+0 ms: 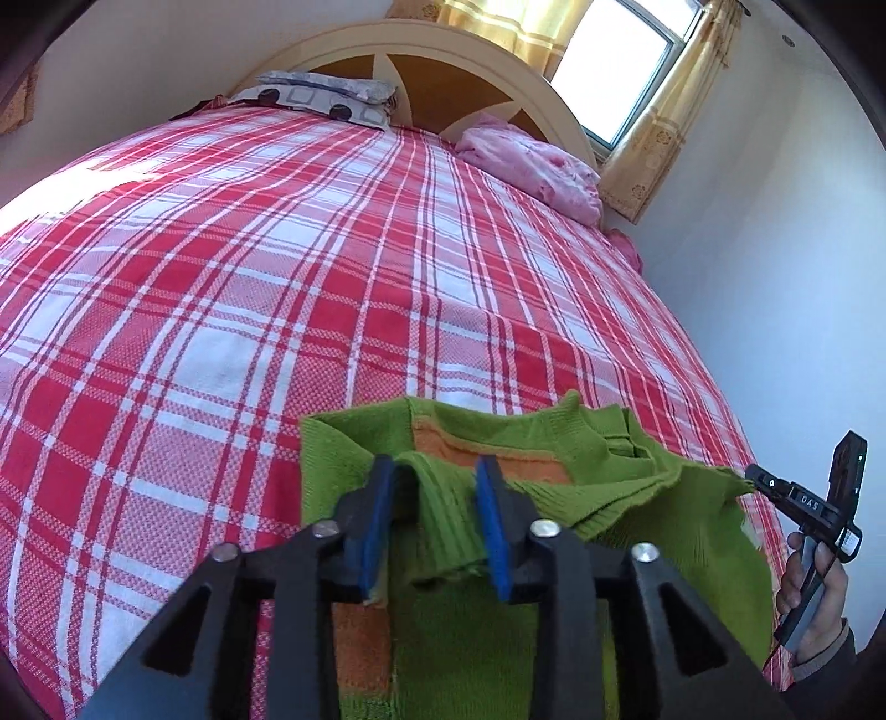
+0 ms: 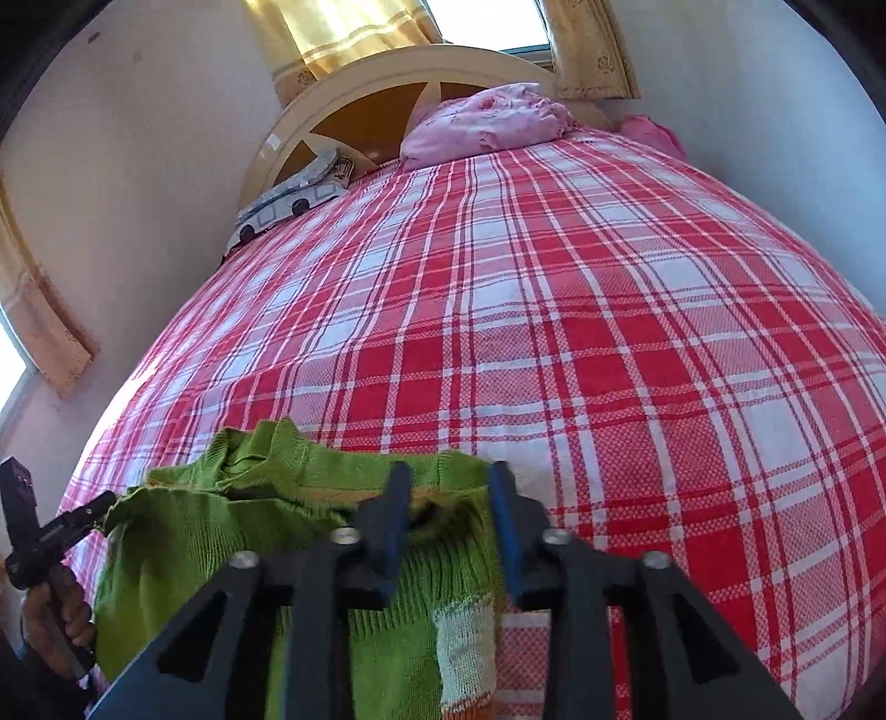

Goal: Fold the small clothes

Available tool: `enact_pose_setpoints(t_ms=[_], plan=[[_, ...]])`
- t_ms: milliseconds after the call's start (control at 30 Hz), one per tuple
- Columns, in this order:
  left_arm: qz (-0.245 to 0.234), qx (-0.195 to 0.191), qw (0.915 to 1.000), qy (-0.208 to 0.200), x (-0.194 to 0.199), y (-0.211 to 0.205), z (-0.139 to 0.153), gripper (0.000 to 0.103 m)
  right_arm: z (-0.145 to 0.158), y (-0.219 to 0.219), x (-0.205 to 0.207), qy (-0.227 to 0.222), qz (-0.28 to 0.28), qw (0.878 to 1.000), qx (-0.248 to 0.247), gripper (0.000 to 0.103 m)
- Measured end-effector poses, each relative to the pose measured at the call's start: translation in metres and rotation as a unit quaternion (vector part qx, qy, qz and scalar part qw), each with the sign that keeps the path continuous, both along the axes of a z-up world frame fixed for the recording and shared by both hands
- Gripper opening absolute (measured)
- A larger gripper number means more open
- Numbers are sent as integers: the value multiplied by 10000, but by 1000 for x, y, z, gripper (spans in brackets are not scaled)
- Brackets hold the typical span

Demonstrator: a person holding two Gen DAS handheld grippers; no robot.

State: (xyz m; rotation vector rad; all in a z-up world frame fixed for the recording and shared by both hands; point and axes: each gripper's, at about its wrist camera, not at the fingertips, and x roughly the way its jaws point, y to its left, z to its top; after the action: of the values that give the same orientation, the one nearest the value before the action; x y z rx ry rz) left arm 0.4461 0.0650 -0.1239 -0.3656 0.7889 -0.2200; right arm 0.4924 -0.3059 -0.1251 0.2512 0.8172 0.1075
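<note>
So both tongs have hold of the same thing here: a small green ribbed-knit sweater with orange and white patches (image 1: 498,498), held up at the near edge of the bed with the red-and-white plaid cover (image 1: 277,288). The left gripper (image 1: 437,531) has its blue-padded fingers (image 1: 372,531) clamped around a bunched ribbed bit of the knit. The right gripper (image 2: 451,531) is clenched on another ribbed edge in the same way, green fabric pinched between its fingers.

The sweater's top edge is stretched sideways between the two, so its long axis runs left-right across the foot of the bed, and the rest hangs down towards the cameras. The neck opening faces up toward the headboard end.

Further back there's a crumpled pink blanket (image 2: 487,119) and a grey patterned pillow (image 1: 321,97) against the cream arched headboard (image 1: 443,61), with yellow curtains (image 1: 509,27) by the window.
</note>
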Motion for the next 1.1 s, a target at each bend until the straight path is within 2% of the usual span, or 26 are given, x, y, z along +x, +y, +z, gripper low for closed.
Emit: enact_pose_setpoints(t_ms=[33, 67, 233, 267, 333, 433, 467, 533, 633, 733, 800, 900, 933, 967, 1000, 1100], plan=[[137, -47, 9999, -80, -4, 6, 3, 61, 0, -2, -1, -45, -40, 10000, 13, 67], [253, -74, 9995, -154, -7, 11, 5, 68, 0, -4, -2, -72, -87, 9999, 46, 68], [337, -4, 9993, -130, -17, 22, 6, 68, 6, -16, -14, -145, -284, 9995, 33, 68], [296, 130, 9994, -86, -17, 20, 5, 68, 7, -17, -15, -120, -264, 9996, 32, 67], [118, 498, 9987, -65, -15, 13, 6, 68, 9, -15, -17, -45, -171, 9998, -46, 58], [-213, 1111, 9935, -157, -6, 1, 10, 68, 12, -2, -17, 10, 106, 9993, -358, 48], [-285, 1192, 9923, -183, -4, 1, 10, 68, 12, 5, -17, -11, 238, 9986, -481, 43], [-368, 1362, 9899, -144, 2, -3, 6, 68, 12, 26, -13, 15, 654, 9949, -766, 42], [-426, 1453, 9884, -121, 10, -8, 0, 68, 3, 57, -4, 224, 1148, 9885, -954, 42], [-267, 1564, 9873, -72, 10, -11, -10, 68, -7, 83, 3, 451, 1615, 9843, -547, 42], [-95, 1747, 9845, 85, 9, -11, -20, 68, -11, 105, 3, 525, 1886, 9795, -465, 42], [10, 1468, 9890, 194, 9, -2, -28, 71, -28, 135, 9, 1020, 2099, 9710, -525, 42], [59, 1376, 9903, 184, 8, 2, -28, 71, -36, 143, 12, 1164, 2070, 9693, -643, 37], [80, 1333, 9909, 160, 7, 3, -28, 71, -38, 148, 13, 1121, 1999, 9698, -834, 10], [108, 1308, 9912, 148, 5, 5, -28, 71, -39, 155, 14, 1038, 1954, 9695, -1053, 4], [154, 1290, 9915, 121, 1, 6, -30, 71, -33, 159, 18, 849, 1779, 9744, -1081, 3]])
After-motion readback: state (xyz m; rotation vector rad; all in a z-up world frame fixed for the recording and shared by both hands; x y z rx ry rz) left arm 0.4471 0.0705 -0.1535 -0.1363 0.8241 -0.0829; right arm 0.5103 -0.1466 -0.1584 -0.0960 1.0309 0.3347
